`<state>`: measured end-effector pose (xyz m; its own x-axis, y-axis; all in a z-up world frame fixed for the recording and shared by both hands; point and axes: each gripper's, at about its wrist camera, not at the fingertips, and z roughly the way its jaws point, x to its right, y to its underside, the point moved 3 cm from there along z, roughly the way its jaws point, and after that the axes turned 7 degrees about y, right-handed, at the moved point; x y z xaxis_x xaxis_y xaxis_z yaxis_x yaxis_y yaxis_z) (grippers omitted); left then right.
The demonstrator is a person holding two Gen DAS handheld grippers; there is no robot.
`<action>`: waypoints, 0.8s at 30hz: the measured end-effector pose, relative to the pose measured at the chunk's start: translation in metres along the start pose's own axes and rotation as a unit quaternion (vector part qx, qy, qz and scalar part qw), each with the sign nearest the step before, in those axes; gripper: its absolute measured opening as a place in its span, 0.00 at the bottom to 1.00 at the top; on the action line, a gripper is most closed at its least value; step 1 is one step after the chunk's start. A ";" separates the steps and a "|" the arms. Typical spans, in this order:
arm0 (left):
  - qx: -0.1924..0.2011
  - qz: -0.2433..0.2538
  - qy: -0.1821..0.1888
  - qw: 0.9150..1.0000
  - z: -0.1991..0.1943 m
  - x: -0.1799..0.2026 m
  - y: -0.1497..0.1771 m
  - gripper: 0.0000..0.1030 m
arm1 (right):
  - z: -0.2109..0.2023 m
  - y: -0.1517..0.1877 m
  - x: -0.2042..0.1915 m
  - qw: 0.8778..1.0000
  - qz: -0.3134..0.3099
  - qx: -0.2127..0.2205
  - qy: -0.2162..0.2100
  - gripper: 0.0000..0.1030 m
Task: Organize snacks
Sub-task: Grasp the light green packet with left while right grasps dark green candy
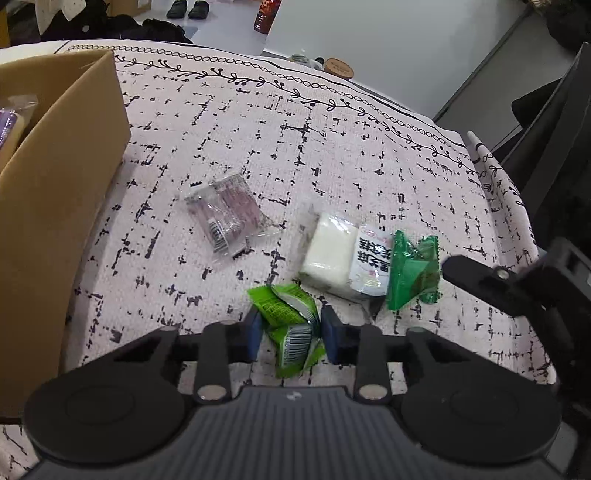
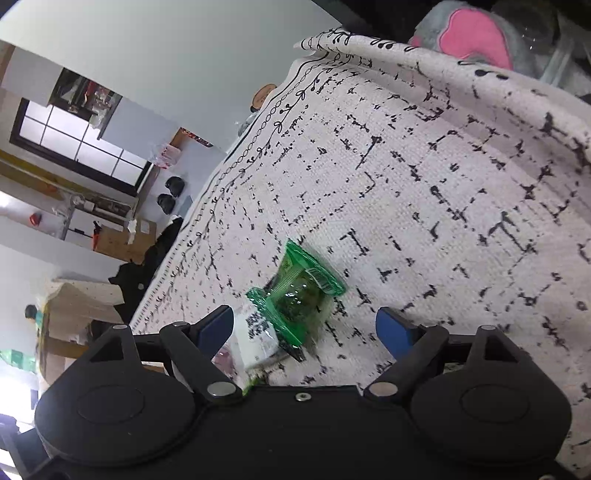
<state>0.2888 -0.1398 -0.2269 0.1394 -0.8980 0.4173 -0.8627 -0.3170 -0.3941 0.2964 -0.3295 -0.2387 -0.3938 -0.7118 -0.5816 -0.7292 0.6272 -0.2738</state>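
Note:
In the left wrist view my left gripper (image 1: 290, 330) is closed around a light green snack packet (image 1: 291, 328) on the patterned cloth; its blue pads touch both sides. Beyond it lie a clear purple-striped packet (image 1: 227, 214), a white packet with printed label (image 1: 343, 258) and a dark green packet (image 1: 412, 271). My right gripper (image 2: 306, 326) is open, hovering over the dark green packet (image 2: 301, 291), with the white packet (image 2: 256, 338) by its left finger. Part of the right gripper shows in the left wrist view (image 1: 495, 280).
A brown cardboard box (image 1: 55, 192) stands at the left with a snack inside it (image 1: 11, 125). The cloth-covered table (image 1: 295, 129) drops off at the right edge beside a dark chair (image 1: 554, 147). A pink and grey plush (image 2: 476, 33) lies beyond the cloth.

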 end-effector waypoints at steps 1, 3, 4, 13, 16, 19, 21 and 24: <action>0.000 0.001 -0.002 1.000 -0.001 0.000 0.000 0.27 | 0.002 -0.001 0.000 1.000 0.004 0.001 -0.001 0.82; 0.001 0.000 -0.007 1.000 -0.003 0.000 -0.001 0.27 | 0.005 -0.003 0.000 1.000 0.016 0.001 -0.006 0.81; 0.002 -0.001 -0.008 1.000 -0.004 -0.001 -0.001 0.26 | 0.007 -0.004 -0.001 1.000 0.020 0.002 -0.007 0.81; 0.015 -0.013 -0.006 1.000 -0.019 -0.011 -0.008 0.26 | 0.023 -0.008 -0.006 0.999 0.035 0.005 -0.001 0.73; 0.028 -0.017 -0.009 0.999 -0.026 -0.014 -0.014 0.26 | 0.026 -0.008 -0.008 0.999 0.033 0.009 0.007 0.70; 0.037 -0.025 -0.011 0.999 -0.032 -0.020 -0.018 0.26 | 0.028 -0.009 -0.010 0.999 0.031 0.013 0.013 0.68; 0.039 -0.031 -0.014 0.999 -0.035 -0.025 -0.021 0.26 | 0.029 -0.010 -0.010 0.999 0.037 0.015 0.015 0.67; 0.046 -0.041 -0.018 0.998 -0.042 -0.034 -0.025 0.26 | 0.031 -0.012 -0.009 0.999 0.042 0.015 0.021 0.61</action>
<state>0.2856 -0.0889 -0.1966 0.2271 -0.8778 0.4217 -0.7997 -0.4152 -0.4337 0.3256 -0.3208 -0.2538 -0.4762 -0.6680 -0.5719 -0.6751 0.6944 -0.2490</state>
